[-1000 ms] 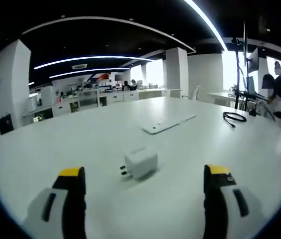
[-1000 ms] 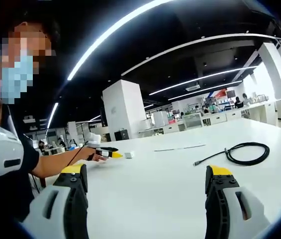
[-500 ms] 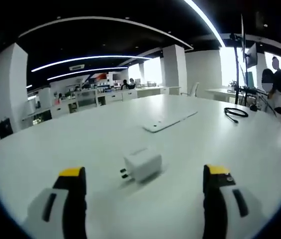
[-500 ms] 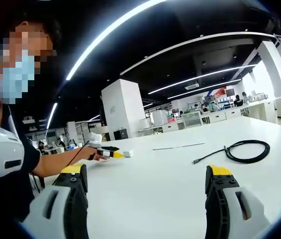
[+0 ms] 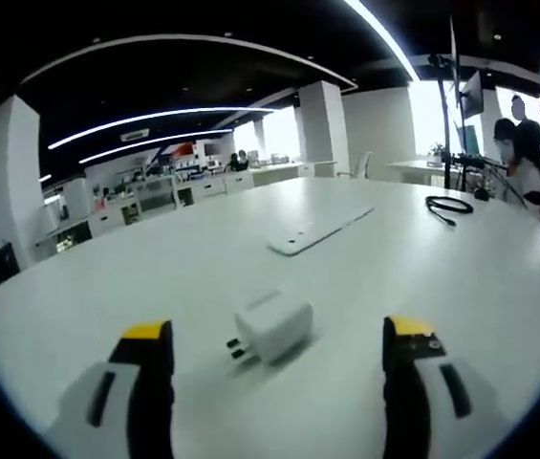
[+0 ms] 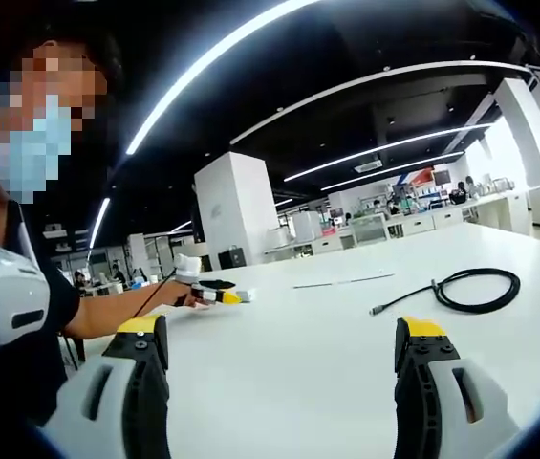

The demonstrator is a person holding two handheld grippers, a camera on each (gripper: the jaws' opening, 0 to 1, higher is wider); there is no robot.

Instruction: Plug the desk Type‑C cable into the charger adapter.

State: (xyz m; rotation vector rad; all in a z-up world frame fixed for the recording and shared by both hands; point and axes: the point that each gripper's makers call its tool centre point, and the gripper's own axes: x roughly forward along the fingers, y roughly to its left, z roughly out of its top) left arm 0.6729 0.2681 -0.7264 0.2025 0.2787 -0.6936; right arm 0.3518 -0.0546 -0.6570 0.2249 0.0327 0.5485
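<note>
A white charger adapter point(image 5: 271, 327) lies on the white desk point(image 5: 203, 258), its prongs pointing left, just ahead of my left gripper point(image 5: 277, 349), which is open around empty space. A coiled black Type‑C cable point(image 5: 448, 206) rests far to the right. In the right gripper view the same cable point(image 6: 470, 290) lies on the desk ahead and right, its plug end point(image 6: 377, 311) pointing left. My right gripper point(image 6: 279, 339) is open, empty, well short of the cable. The left gripper point(image 6: 207, 292) appears far left, held in a hand, with the adapter point(image 6: 247, 296) beside it.
A flat white panel point(image 5: 315, 230) lies on the desk beyond the adapter. People stand by a tripod stand point(image 5: 453, 115) at the far right. The person holding the grippers point(image 6: 21, 287) is at the left of the right gripper view. White office pillars and desks fill the background.
The left gripper has come closer to the adapter, which now looks larger and lower between the jaws. In the right gripper view the left gripper has shifted slightly right toward the adapter.
</note>
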